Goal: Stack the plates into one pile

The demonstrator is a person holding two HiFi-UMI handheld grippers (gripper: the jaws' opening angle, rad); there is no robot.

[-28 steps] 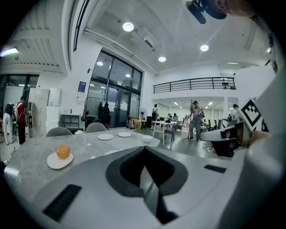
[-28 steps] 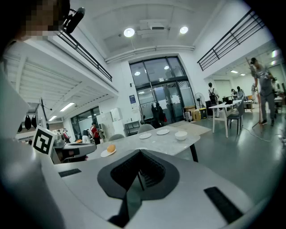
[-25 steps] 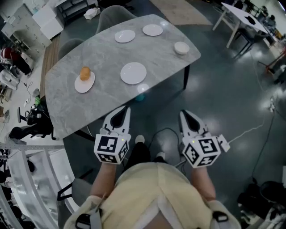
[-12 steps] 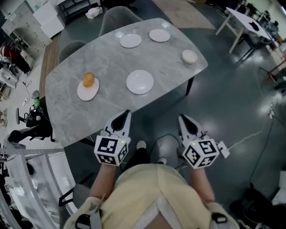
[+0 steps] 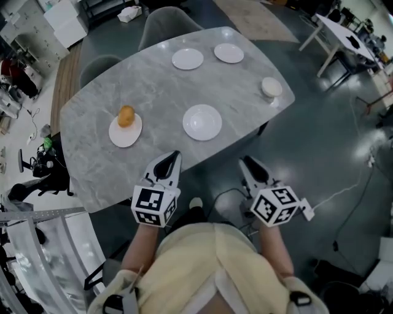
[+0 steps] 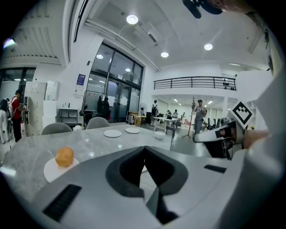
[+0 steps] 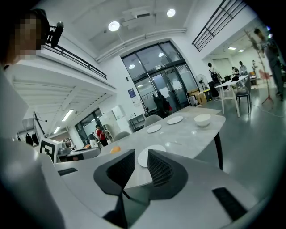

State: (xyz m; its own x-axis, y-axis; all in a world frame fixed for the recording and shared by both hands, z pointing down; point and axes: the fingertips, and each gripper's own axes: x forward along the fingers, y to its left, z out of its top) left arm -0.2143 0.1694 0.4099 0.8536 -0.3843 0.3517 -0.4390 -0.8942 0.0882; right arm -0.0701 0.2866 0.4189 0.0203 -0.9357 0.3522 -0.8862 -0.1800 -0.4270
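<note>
On the grey marble table point(image 5: 159, 86) a white plate point(image 5: 202, 121) lies nearest me, seen past the jaws as the plate point(image 7: 157, 148). A second plate point(image 5: 125, 130) at the left carries an orange bun point(image 5: 126, 115). Two more plates point(image 5: 187, 59) point(image 5: 228, 53) lie at the far side, and a small white bowl point(image 5: 271, 87) sits at the right end. My left gripper point(image 5: 171, 158) is shut and empty, just short of the near edge. My right gripper point(image 5: 249, 164) has just been opening; its jaws stand apart with nothing between them, over the floor.
Two grey chairs point(image 5: 170, 17) point(image 5: 101, 64) stand at the table's far side. A white table point(image 5: 344, 34) is at the far right, and a white cable point(image 5: 344, 178) runs over the dark floor. Shelving and clutter point(image 5: 24, 159) line the left.
Both grippers have come closer to the table's near edge, and the table sits lower and larger in view. The right jaws have gone from shut to apart.
</note>
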